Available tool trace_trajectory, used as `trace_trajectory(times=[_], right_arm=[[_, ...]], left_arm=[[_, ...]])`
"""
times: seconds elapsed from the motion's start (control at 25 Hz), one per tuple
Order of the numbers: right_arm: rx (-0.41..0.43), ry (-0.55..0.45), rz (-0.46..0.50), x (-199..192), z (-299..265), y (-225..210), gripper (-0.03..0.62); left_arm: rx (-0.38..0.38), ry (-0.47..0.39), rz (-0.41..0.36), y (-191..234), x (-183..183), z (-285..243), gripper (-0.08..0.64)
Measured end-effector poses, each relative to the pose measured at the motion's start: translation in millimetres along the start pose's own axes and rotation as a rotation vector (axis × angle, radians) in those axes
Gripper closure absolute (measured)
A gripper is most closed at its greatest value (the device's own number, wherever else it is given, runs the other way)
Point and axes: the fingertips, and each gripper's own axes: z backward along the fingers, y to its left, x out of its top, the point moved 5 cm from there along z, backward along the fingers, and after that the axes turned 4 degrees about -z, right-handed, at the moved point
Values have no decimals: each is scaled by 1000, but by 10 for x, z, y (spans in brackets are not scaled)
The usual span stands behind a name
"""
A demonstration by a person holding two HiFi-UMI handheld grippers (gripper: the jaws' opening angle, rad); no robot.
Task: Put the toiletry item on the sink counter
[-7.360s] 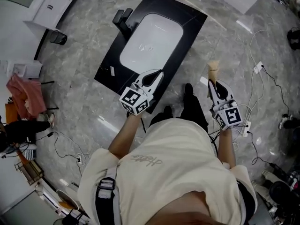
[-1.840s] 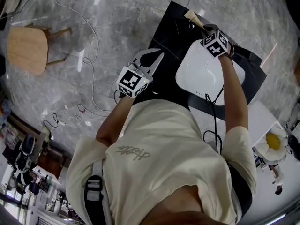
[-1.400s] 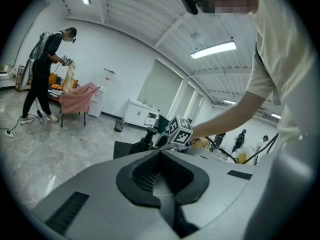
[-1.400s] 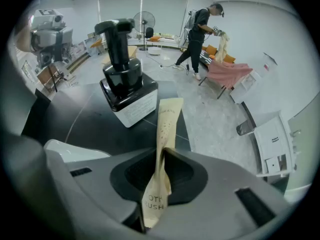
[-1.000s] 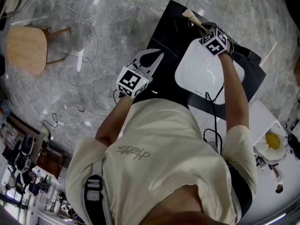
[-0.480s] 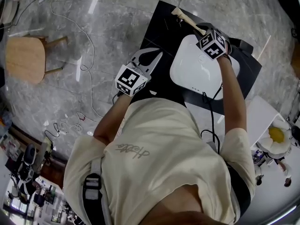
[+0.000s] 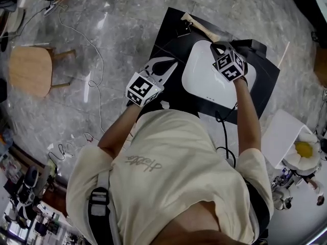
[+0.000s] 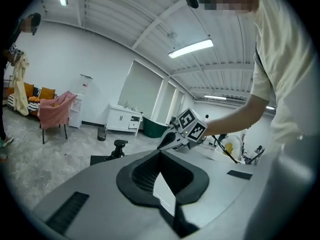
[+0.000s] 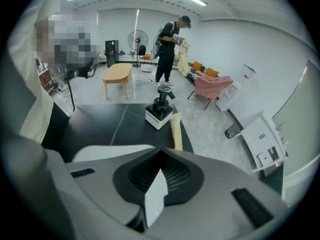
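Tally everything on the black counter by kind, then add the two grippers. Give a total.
Tan tube: 1
White basin: 1
White-based black fixture: 1
Grippers, left gripper and right gripper: 2
Total: 5

We log: near end of the tube (image 9: 176,126) is hidden behind the right gripper (image 9: 160,153); basin (image 9: 112,152) mostly covered too. In head view, the person's torso (image 7: 179,177) hides part of the near edge of the worktop (image 7: 168,34).
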Motion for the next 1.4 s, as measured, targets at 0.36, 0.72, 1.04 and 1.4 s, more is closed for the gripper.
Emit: trace_trajectory(times=[0.36,0.72,1.04,1.4], right_arm=[[-77,-204,-274,-261,701,365,595],[-191,-483,-564,-446,1659,493,595],[-286,-667,-571,-346,2275,768,597],[-253,-742,-533,-141,2570,929,596]], left_arm=[[-19,-1,-93,-163,299,136,557],[-29,-59,-83,-257,711,113,557],[-62,-94,-164,-412,1166,78,557],[-37,-166,-200,-522,1536,230,557]])
